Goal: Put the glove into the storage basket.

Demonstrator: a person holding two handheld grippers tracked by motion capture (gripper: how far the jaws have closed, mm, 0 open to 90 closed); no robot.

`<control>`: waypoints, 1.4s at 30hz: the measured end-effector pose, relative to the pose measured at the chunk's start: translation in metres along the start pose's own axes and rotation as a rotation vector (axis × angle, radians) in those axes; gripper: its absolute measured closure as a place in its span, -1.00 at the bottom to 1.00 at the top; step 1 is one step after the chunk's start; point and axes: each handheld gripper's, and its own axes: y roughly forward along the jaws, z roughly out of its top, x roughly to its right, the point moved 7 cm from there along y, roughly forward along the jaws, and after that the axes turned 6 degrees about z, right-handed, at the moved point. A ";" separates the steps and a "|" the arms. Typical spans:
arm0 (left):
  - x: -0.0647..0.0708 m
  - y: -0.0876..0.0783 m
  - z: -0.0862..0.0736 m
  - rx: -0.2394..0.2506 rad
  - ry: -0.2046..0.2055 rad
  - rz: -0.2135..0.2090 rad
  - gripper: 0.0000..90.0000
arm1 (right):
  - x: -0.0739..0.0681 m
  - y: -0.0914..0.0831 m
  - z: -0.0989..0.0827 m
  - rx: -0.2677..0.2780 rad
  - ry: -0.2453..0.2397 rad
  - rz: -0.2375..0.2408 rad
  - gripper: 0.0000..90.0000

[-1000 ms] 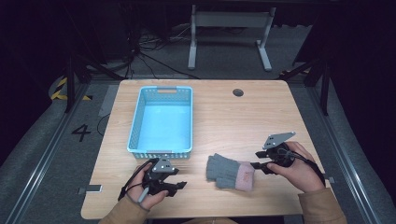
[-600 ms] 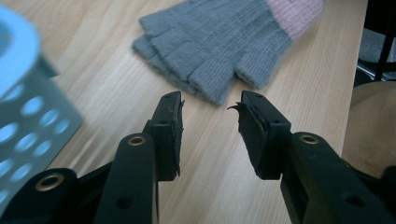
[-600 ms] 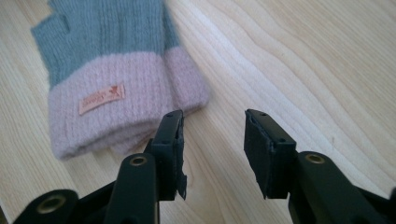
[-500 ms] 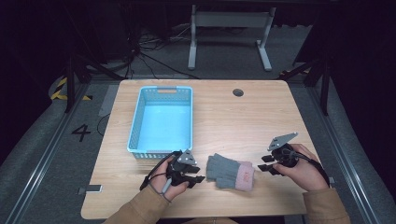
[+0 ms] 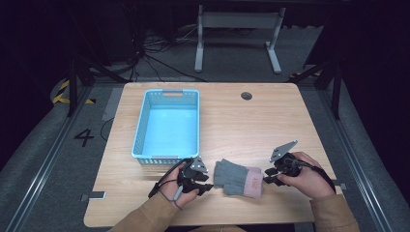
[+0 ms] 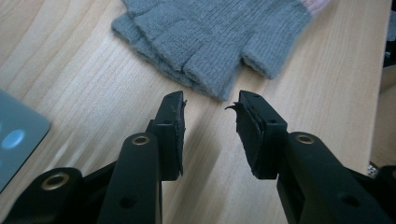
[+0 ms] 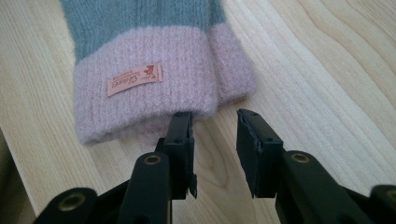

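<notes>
A grey knitted glove (image 5: pixel 239 178) with a pink cuff lies flat near the table's front edge, a second one under it. My left gripper (image 5: pixel 209 186) rests just left of it. Its jaws have just been closing and stand apart, the grey finger ends (image 6: pixel 196 32) a little beyond the left gripper (image 6: pixel 210 105). My right gripper (image 5: pixel 267 175) sits at the right end. Its jaws have also been closing and remain apart, with nothing between them. The pink cuff (image 7: pixel 154 93), which bears a small orange label, reaches the tip of one jaw of the right gripper (image 7: pixel 215 119).
A light blue plastic basket (image 5: pixel 140 121) stands empty at the left middle of the wooden table (image 5: pixel 261 125). A round cable hole (image 5: pixel 246 95) is at the back. A small flat item (image 5: pixel 94 195) lies at the front left edge.
My left gripper has slid right, from the front left up to the glove's finger ends. The right gripper has edged closer to the cuff. Both pairs of jaws look narrower.
</notes>
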 end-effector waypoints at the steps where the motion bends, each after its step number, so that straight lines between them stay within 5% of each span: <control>1: 0.000 0.002 0.000 0.004 0.000 0.001 0.40 | 0.000 0.000 0.000 -0.001 0.001 0.001 0.48; 16: 0.004 0.013 0.008 -0.064 0.029 -0.010 0.79 | 0.000 0.001 0.000 -0.001 0.002 0.003 0.50; 23: 0.002 0.016 0.007 -0.095 -0.005 0.001 0.78 | -0.001 0.002 0.001 -0.003 0.000 0.004 0.51; 29: 0.006 0.018 0.011 -0.095 0.027 0.011 0.87 | -0.001 0.002 0.002 -0.002 -0.006 0.003 0.54; 34: 0.009 0.017 0.013 -0.095 0.081 0.040 0.97 | -0.006 0.000 0.006 -0.004 -0.036 0.018 0.83; 42: 0.011 0.007 0.016 -0.053 0.077 0.029 0.97 | -0.008 -0.009 0.009 0.026 -0.024 0.016 0.94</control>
